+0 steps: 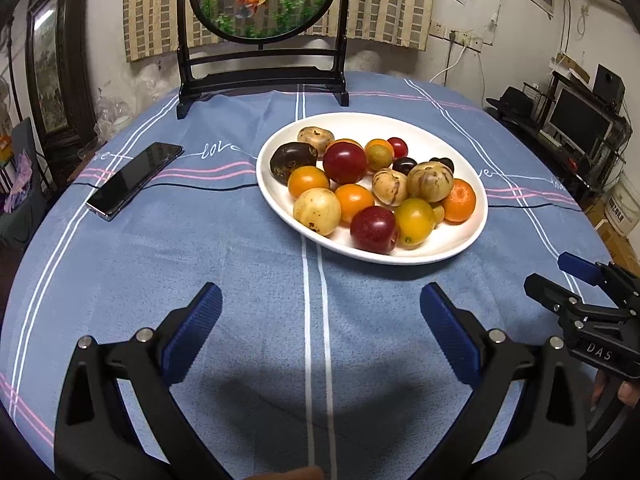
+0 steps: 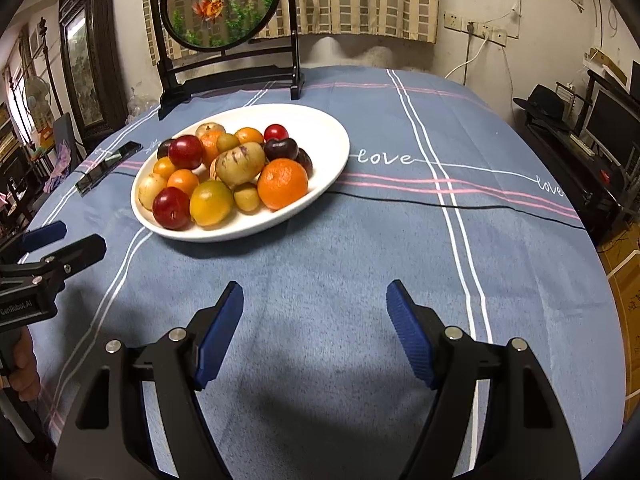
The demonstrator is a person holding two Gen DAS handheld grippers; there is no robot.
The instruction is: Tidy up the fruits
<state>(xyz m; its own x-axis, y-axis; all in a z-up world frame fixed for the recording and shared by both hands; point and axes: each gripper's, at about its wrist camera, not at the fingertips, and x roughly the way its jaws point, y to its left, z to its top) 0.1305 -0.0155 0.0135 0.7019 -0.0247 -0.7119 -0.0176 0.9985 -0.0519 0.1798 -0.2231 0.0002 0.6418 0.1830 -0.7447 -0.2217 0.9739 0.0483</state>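
Left wrist view: left gripper (image 1: 320,320) spread wide, empty, hovering above the blue tablecloth (image 1: 240,280). White oval plate (image 1: 276,196) ahead, well apart, piled with fruits (image 1: 372,184): red plums, oranges, yellow and striped ones. Phone (image 1: 134,180) left of the plate. Right gripper (image 1: 576,280) at the right edge, spread hard to judge here.

Right wrist view: right gripper (image 2: 314,320) wide, holding nothing. Plate (image 2: 332,148) ahead-left, mandarin (image 2: 282,184) on its near right side. Framed goldfish screen (image 2: 222,4) behind.
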